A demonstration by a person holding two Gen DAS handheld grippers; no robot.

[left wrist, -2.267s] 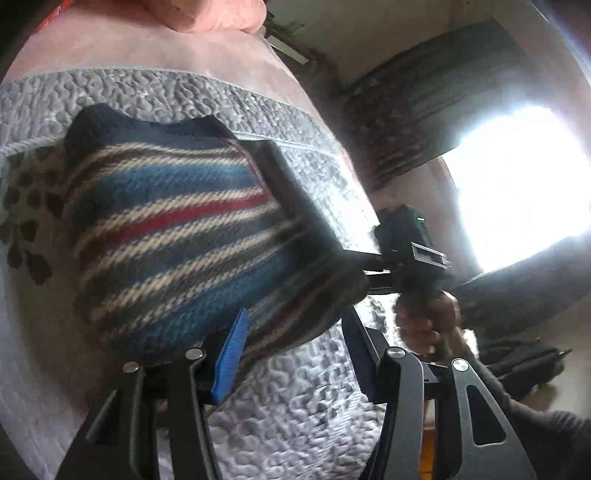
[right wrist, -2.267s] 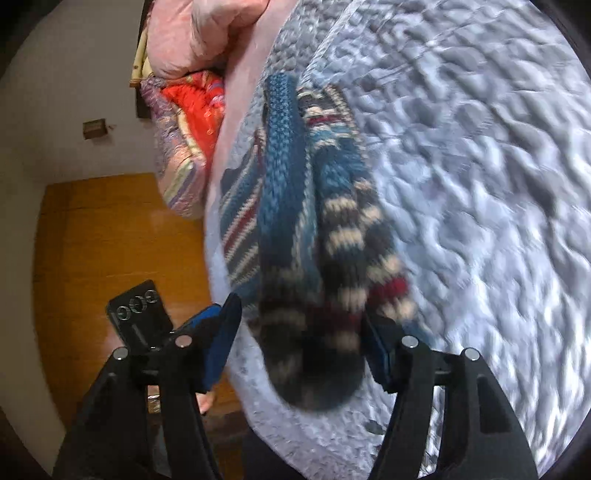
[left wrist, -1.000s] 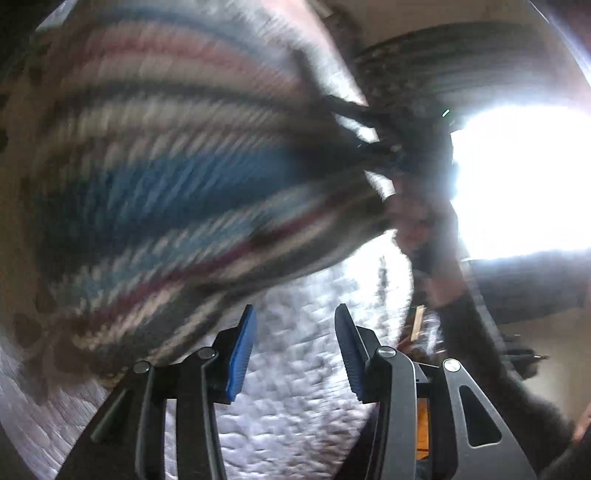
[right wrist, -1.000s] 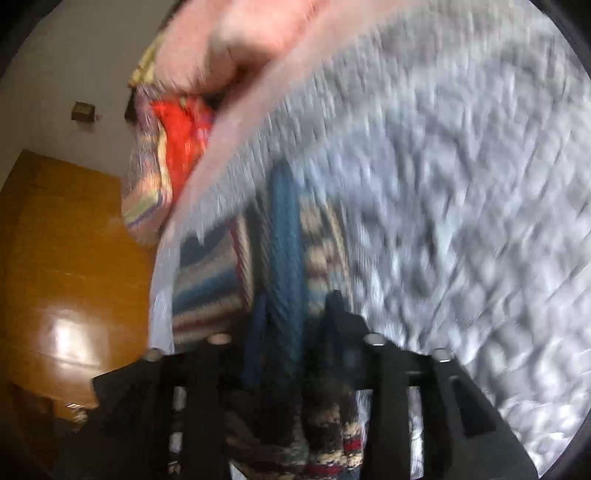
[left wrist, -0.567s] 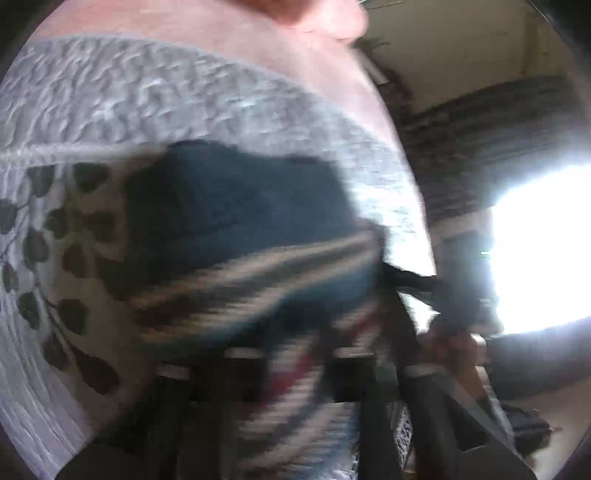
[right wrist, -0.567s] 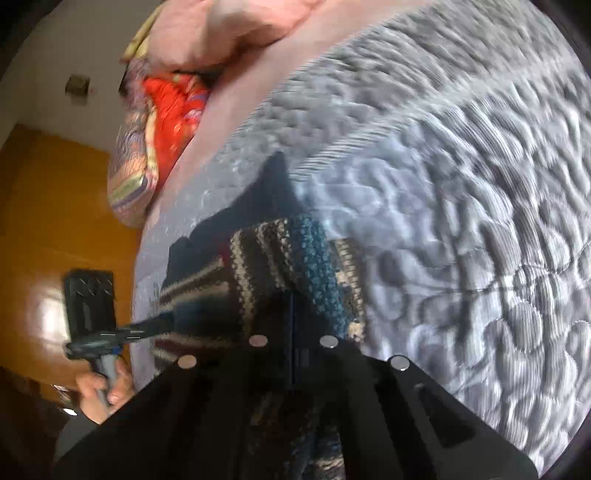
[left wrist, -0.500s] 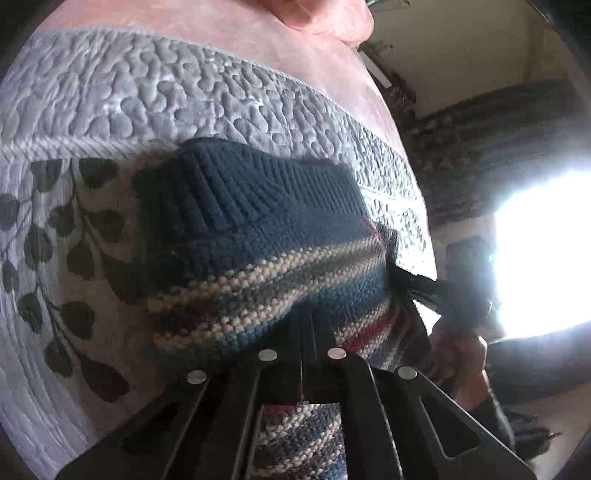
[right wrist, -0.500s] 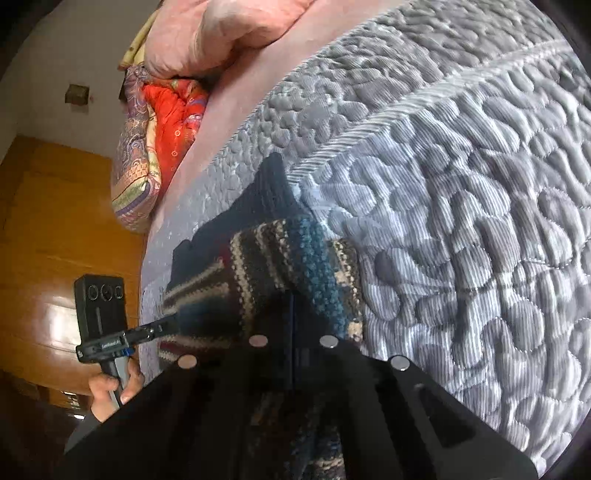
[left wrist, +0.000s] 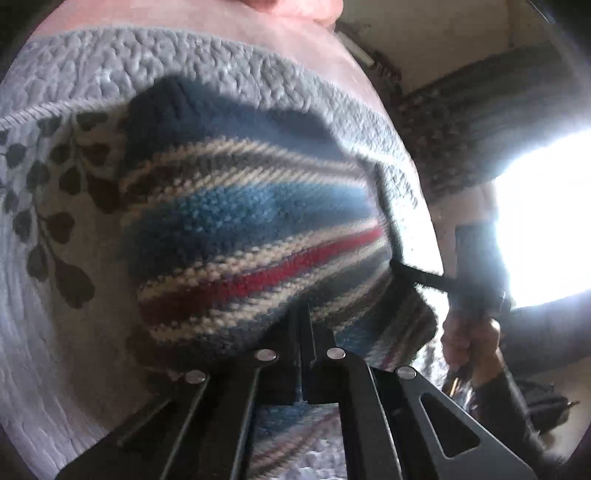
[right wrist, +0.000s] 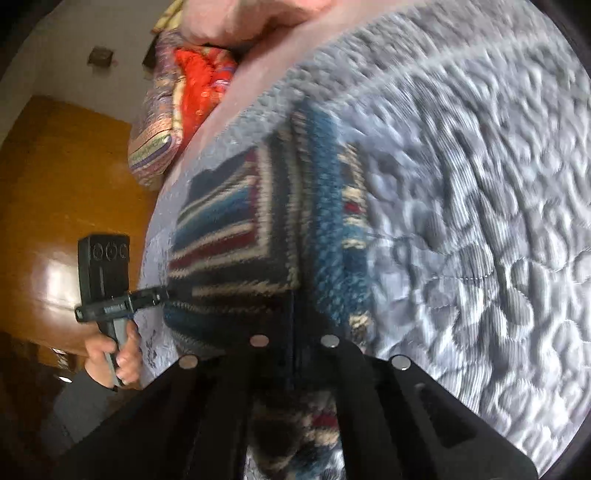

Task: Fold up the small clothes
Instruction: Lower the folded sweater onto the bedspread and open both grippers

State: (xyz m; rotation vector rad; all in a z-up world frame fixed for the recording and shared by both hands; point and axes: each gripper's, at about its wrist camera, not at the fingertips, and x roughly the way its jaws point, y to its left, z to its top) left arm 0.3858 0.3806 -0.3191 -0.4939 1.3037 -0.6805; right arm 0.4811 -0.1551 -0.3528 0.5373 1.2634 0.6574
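A small knitted sweater (left wrist: 236,236) with blue, cream, red and dark stripes lies partly folded on a grey quilted bedspread (left wrist: 66,332). My left gripper (left wrist: 304,325) is shut on the sweater's near edge, its jaws pressed together over the knit. In the right wrist view the same sweater (right wrist: 258,229) shows a folded panel on top, and my right gripper (right wrist: 293,306) is shut on its near edge too. Each gripper shows in the other's view, held by a hand: the right gripper (left wrist: 417,275) at the sweater's right side, the left gripper (right wrist: 159,293) at its left side.
Pink bedding (right wrist: 236,22) and a red patterned folded blanket (right wrist: 173,107) lie at the bed's far end. A wooden wardrobe (right wrist: 48,206) stands beyond the bed's left edge. A bright window (left wrist: 543,221) glares at the right. The quilt (right wrist: 480,221) stretches bare to the right.
Both grippers went from open to shut on the sweater's edges about a second ago. Since half a second ago, the sweater has lifted and spread wider between them, showing more stripes.
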